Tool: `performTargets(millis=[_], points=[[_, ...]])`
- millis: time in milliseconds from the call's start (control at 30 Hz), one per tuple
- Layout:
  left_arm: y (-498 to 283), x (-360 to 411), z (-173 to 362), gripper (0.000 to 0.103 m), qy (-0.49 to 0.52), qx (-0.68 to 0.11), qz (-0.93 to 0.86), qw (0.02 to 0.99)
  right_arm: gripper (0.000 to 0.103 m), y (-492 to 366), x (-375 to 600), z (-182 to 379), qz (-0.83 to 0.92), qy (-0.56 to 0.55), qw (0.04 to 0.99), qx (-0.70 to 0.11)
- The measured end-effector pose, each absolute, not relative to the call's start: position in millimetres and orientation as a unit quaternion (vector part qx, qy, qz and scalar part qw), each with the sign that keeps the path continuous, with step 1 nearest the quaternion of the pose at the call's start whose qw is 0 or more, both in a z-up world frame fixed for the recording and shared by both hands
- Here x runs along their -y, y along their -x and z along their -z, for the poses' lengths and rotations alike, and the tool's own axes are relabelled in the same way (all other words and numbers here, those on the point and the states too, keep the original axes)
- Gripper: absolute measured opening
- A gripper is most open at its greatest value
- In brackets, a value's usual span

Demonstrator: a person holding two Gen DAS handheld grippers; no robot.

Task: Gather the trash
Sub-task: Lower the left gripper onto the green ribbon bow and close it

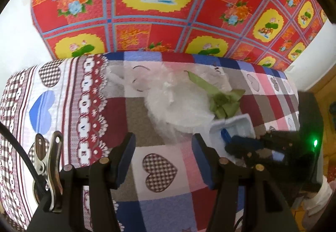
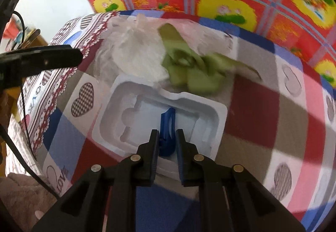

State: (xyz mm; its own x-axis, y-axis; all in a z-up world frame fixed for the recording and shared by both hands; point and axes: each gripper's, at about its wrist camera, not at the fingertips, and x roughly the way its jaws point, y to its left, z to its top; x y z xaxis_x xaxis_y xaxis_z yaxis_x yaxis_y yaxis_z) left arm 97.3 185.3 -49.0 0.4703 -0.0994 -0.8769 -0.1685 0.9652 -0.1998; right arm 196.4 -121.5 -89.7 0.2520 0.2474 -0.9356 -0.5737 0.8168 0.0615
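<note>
A white moulded plastic tray (image 2: 130, 114) lies on the patchwork cloth; it also shows in the left wrist view (image 1: 237, 127). My right gripper (image 2: 167, 143) is shut on a blue plastic piece (image 2: 167, 127) that rests in the tray's near side. Behind the tray lie a crumpled white plastic bag (image 2: 138, 53) and green peel scraps (image 2: 189, 72); the left wrist view shows the bag (image 1: 178, 101) and scraps (image 1: 224, 101) too. My left gripper (image 1: 163, 148) is open and empty, over the cloth to the left of the tray.
The patchwork heart-print cloth (image 1: 159, 169) covers a raised surface with a rounded far edge. A red and yellow floral mat (image 1: 157, 1) lies on the floor beyond it. A metal clip (image 1: 50, 160) sits at the left gripper's side.
</note>
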Motion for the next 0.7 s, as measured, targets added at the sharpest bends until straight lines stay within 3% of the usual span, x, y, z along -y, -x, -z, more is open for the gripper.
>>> performTargets(millis=[700], points=[[-176.8,-97.6,74.8,0.059,0.066,-0.538,0.096,0.835,0.017,-164.6,170.7,48.4,-0.223,0.030,0.823,-0.522]])
